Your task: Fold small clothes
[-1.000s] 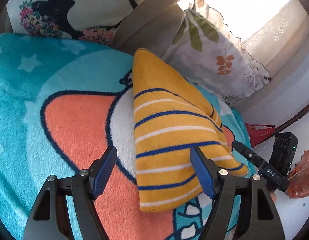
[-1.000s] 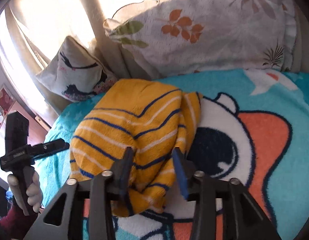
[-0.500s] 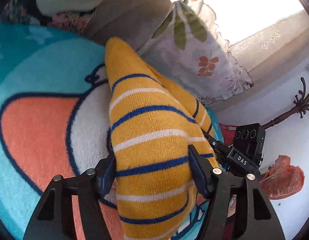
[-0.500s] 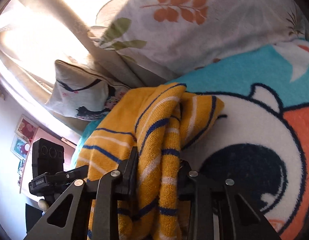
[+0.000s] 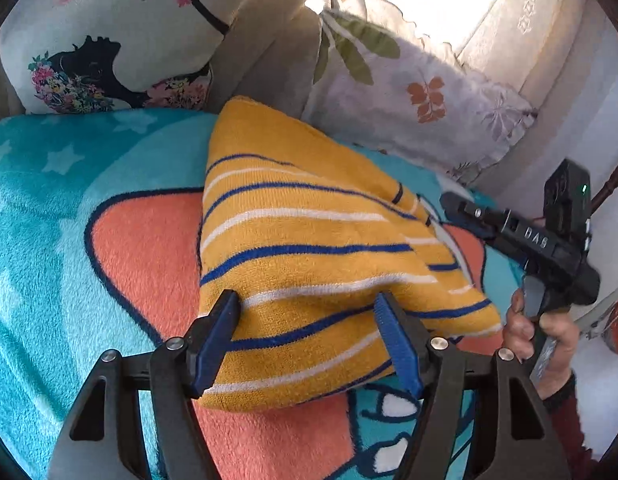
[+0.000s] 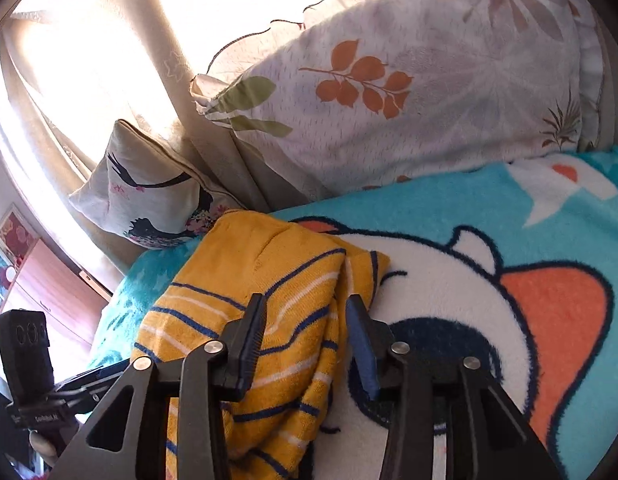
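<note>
A yellow knit garment (image 5: 309,240) with blue and white stripes lies folded into a wedge on the teal cartoon blanket (image 5: 69,240). My left gripper (image 5: 307,308) straddles its near corner. The jaws are opening and the blue pads rest at the cloth without pinching it. In the right wrist view the garment (image 6: 237,280) lies left of centre. My right gripper (image 6: 307,308) stands over its folded right edge, jaws opening, with a gap either side of the fold. The right gripper (image 5: 457,208) also shows at the garment's far side, held by a hand (image 5: 545,328).
A leaf-print pillow (image 6: 389,92) and a cushion (image 6: 149,196) with a dark printed figure lean at the head of the blanket (image 6: 549,208), against a pale curtain (image 6: 129,40). The bed's edge runs close behind the garment on the right gripper's side.
Half a second ago both grippers pinched the garment and held it raised. Now it lies flat on the blanket, both pairs of jaws have widened, and the left gripper has pulled back.
</note>
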`<control>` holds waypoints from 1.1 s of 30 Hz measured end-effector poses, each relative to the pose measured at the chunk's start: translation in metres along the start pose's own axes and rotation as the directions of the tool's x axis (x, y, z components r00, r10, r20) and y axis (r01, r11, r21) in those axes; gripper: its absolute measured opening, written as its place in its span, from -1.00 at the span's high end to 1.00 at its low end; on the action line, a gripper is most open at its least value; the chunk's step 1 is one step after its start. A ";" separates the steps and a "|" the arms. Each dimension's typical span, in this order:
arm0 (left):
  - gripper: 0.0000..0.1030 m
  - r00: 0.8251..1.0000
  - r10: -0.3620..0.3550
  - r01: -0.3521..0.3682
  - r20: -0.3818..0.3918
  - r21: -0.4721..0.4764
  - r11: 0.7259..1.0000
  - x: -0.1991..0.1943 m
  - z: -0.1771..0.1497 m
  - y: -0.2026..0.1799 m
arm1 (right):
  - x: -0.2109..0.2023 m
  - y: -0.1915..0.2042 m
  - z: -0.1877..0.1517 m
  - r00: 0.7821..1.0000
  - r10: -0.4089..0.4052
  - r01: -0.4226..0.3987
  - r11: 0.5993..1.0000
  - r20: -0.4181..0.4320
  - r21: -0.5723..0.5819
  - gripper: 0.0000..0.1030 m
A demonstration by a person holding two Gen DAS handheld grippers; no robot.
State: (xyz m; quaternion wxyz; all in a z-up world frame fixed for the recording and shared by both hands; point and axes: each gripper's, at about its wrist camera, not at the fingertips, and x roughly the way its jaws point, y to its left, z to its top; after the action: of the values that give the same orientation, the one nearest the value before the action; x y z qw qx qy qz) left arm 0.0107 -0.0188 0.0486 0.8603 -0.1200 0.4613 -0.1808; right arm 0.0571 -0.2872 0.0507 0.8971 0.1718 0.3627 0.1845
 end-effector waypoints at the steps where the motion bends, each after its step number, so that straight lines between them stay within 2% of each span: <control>1: -0.34 1.000 0.023 -0.023 -0.012 0.004 1.000 0.007 -0.003 -0.001 | 0.009 0.004 0.003 1.000 -0.019 0.019 1.000 -0.017 -0.020 -0.11; 4: -0.34 0.997 0.075 -0.075 0.002 0.051 0.996 0.010 -0.010 -0.007 | 0.045 0.008 0.012 0.993 -0.056 0.048 0.996 -0.103 -0.071 -0.13; 5: -0.34 0.996 0.084 -0.084 0.005 0.064 0.994 0.010 -0.012 -0.009 | 0.053 0.008 0.012 0.990 -0.042 0.031 0.996 -0.131 -0.081 0.33; 6: -0.34 0.996 0.091 -0.091 0.008 0.073 0.993 0.010 -0.013 -0.009 | 0.061 0.010 0.013 0.986 -0.006 -0.008 0.996 -0.166 -0.087 0.62; 7: -0.34 0.996 0.093 -0.094 0.008 0.076 0.993 0.009 -0.015 -0.007 | 0.065 0.012 0.014 0.983 0.014 -0.031 0.996 -0.185 -0.089 0.62; 9: -0.34 0.996 0.088 -0.089 0.011 0.072 0.993 0.011 -0.015 -0.004 | 0.065 0.017 0.020 0.988 -0.001 -0.016 0.994 -0.157 -0.111 0.66; 14: -0.34 0.996 0.092 -0.094 0.023 0.088 0.992 0.012 -0.016 -0.006 | 0.077 0.007 0.036 0.983 -0.134 0.125 0.989 -0.124 -0.076 0.77; 18: -0.35 0.994 0.104 -0.107 0.035 0.102 0.989 0.013 -0.017 -0.009 | 0.098 0.000 0.031 0.968 -0.190 0.181 0.981 -0.161 -0.073 0.75; 20: -0.35 0.995 0.098 -0.100 0.030 0.096 0.990 0.011 -0.017 -0.008 | 0.097 -0.002 0.031 0.969 -0.199 0.191 0.979 -0.147 -0.067 0.56; 21: -0.35 0.995 0.092 -0.094 0.028 0.091 0.991 0.008 -0.017 -0.006 | 0.091 -0.003 0.032 0.970 -0.203 0.195 0.978 -0.133 -0.066 0.46; 24: -0.35 0.999 0.044 -0.045 0.031 0.058 0.997 -0.010 -0.017 0.002 | 0.056 0.006 0.031 0.980 -0.185 0.181 0.982 -0.074 -0.063 0.45; 26: -0.35 0.999 0.000 -0.001 0.051 0.031 1.000 -0.026 -0.019 0.009 | 0.027 0.018 0.023 0.989 -0.142 0.139 0.988 -0.042 -0.075 0.45; 28: -0.35 0.996 -0.007 0.006 0.087 0.017 1.000 -0.041 -0.021 0.013 | 0.004 0.030 0.010 0.997 -0.070 0.066 0.995 -0.044 -0.081 0.27; 29: -0.35 0.995 -0.003 0.002 0.099 0.010 1.000 -0.046 -0.023 0.015 | -0.003 0.036 0.002 0.998 -0.041 0.036 0.996 -0.054 -0.083 -0.04; 30: -0.35 0.995 -0.002 0.002 0.104 0.001 1.000 -0.050 -0.025 0.017 | -0.008 0.039 -0.007 0.997 -0.020 0.014 0.996 -0.068 -0.085 -0.24; 32: -0.35 0.995 -0.012 0.014 0.099 -0.024 1.000 -0.053 -0.029 0.020 | -0.008 0.046 -0.027 0.995 -0.003 -0.005 0.996 -0.099 -0.087 -0.23; 33: -0.35 0.996 -0.013 0.016 0.093 -0.034 0.999 -0.055 -0.031 0.021 | -0.005 0.047 -0.037 0.992 -0.003 -0.009 0.995 -0.129 -0.095 0.20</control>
State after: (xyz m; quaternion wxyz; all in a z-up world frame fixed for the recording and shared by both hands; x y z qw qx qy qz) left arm -0.0390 0.0218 0.0647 0.8772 -0.1466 0.4232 -0.1731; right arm 0.0178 -0.2421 0.0495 0.8788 0.1168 0.4103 0.2136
